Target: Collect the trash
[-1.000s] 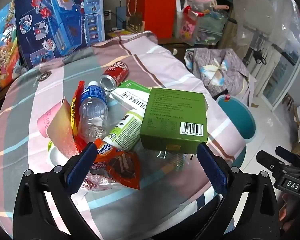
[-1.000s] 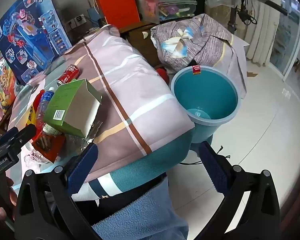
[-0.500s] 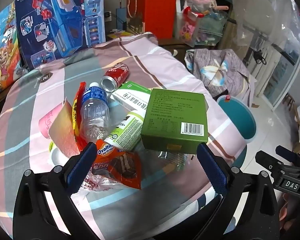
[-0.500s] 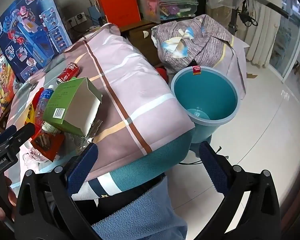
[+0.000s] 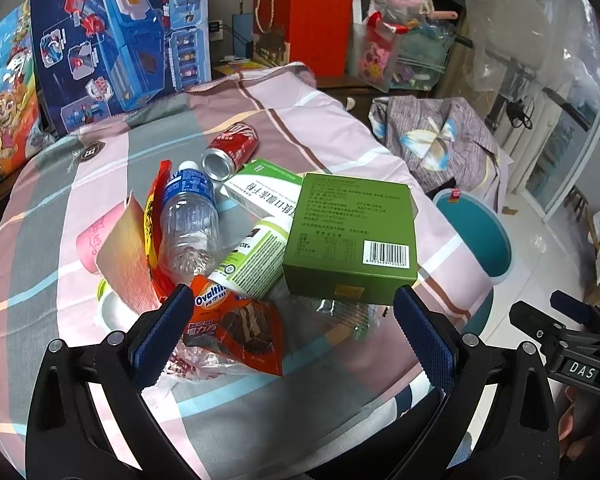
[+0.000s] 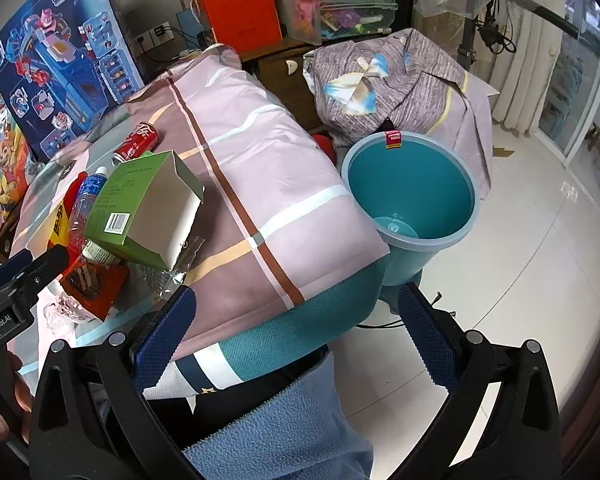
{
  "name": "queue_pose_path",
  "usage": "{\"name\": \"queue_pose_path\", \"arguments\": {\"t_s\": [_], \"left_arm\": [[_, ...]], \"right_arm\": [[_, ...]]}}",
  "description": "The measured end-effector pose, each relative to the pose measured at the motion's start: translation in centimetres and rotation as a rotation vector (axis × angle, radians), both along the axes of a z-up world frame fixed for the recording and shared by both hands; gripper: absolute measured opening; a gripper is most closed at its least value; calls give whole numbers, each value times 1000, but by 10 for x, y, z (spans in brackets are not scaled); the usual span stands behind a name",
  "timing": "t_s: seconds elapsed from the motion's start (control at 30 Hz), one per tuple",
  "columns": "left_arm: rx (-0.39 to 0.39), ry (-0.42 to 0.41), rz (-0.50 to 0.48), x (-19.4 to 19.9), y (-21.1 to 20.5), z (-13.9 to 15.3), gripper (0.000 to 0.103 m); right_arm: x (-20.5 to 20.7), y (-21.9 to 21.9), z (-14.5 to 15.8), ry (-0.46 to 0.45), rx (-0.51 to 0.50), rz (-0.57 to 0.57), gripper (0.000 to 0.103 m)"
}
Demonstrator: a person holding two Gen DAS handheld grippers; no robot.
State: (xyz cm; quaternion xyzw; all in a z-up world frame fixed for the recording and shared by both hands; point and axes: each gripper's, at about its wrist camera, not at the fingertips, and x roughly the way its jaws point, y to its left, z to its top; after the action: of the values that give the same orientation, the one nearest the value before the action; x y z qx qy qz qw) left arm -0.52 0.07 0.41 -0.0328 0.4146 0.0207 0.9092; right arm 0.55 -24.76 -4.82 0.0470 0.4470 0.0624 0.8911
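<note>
Task at or near its start, judged from the layout: the teal bin (image 6: pixel 412 208) holds, as far as visible, only one clear item at its bottom; nearly all trash remains on the cloth-covered counter (image 6: pixel 268 168). Left tool (image 5: pixel 286 322) jaws wide, empty, hovering over the near edge of the pile. Just ahead of it and between its fingers: orange Ovaltine wrapper (image 5: pixel 236 328) and crumpled clear plastic (image 5: pixel 340 312). Ahead and right of centre: green carton (image 5: pixel 352 240), open-ended, lying on top of a green-and-white bottle (image 5: pixel 252 260) and a white-and-green box (image 5: pixel 264 192). Ahead left: clear water bottle (image 5: pixel 188 220), red-yellow wrapper (image 5: pixel 154 216), pink paper (image 5: pixel 108 240). Farthest ahead: red cola can (image 5: pixel 230 150) on its side. Right tool (image 6: pixel 292 320) jaws wide, empty, off the counter's near corner; bin sits ahead and right of it on the floor, pile ahead and far left. Remaining: every item listed, roughly eight or more pieces. Green carton looks the easiest first pick, being on top and unobstructed
</note>
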Motion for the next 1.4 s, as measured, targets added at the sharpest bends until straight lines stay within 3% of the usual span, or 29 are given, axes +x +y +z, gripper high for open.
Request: {"name": "queue_pose_path", "arguments": {"t_s": [1.4], "left_arm": [[-14, 19, -3, -2, 2, -14, 99]], "right_arm": [[5, 10, 1, 31, -15, 16, 97]]}}
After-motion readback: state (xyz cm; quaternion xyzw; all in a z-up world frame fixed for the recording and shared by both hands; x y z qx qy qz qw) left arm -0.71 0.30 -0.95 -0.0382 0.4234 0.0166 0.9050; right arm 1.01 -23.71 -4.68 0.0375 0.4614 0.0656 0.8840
